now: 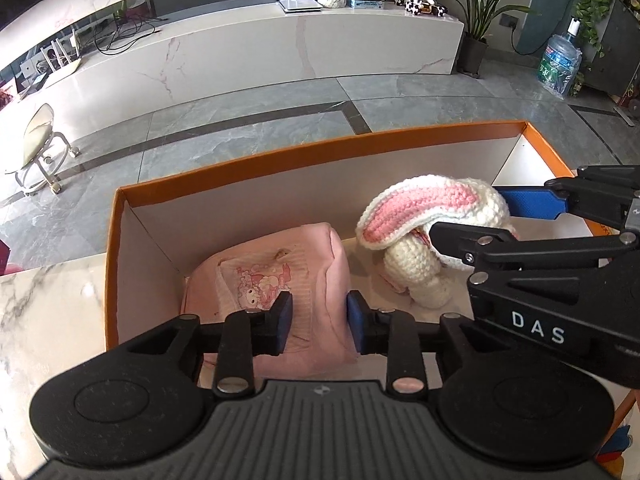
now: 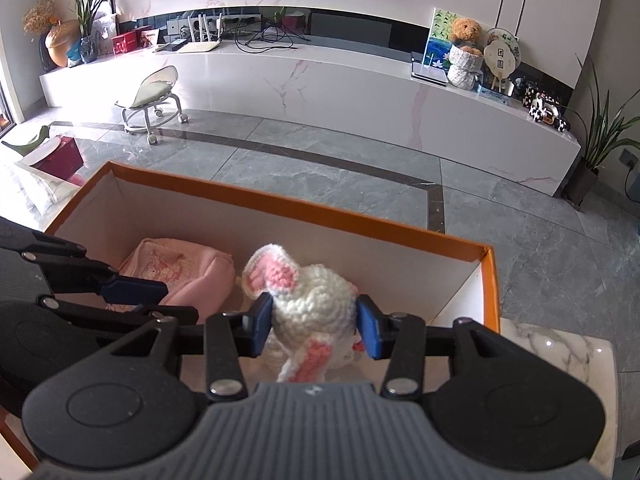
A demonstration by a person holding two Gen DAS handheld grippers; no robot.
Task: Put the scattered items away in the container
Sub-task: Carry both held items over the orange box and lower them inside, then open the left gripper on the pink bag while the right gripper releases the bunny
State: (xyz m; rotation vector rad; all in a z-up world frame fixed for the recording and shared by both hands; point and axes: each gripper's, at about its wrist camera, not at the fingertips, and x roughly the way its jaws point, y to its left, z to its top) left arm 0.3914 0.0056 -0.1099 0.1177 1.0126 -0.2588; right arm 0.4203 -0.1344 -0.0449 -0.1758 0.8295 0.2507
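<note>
**Both grippers down in the orange box**

A white marble table point(image 1: 48, 320) carried the orange-rimmed, white-walled cardboard box point(image 1: 280, 156), grey floor tiles beyond at 12 o'clock. My left gripper point(image 1: 319, 318) sat over the folded pink cloth with a cartoon print point(image 1: 256, 280), pads apart on either side; I could not tell whether they pressed it. My right gripper point(image 2: 316, 328) clamped the white-and-pink crocheted bunny toy point(image 2: 308, 300) inside the box, at the cloth's 3 o'clock.

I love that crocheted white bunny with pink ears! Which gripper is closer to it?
Right. The right gripper has its fingers on both sides of the white crocheted bunny inside the orange cardboard box. The left gripper is beside it, around the pink fabric pouch.
</note>
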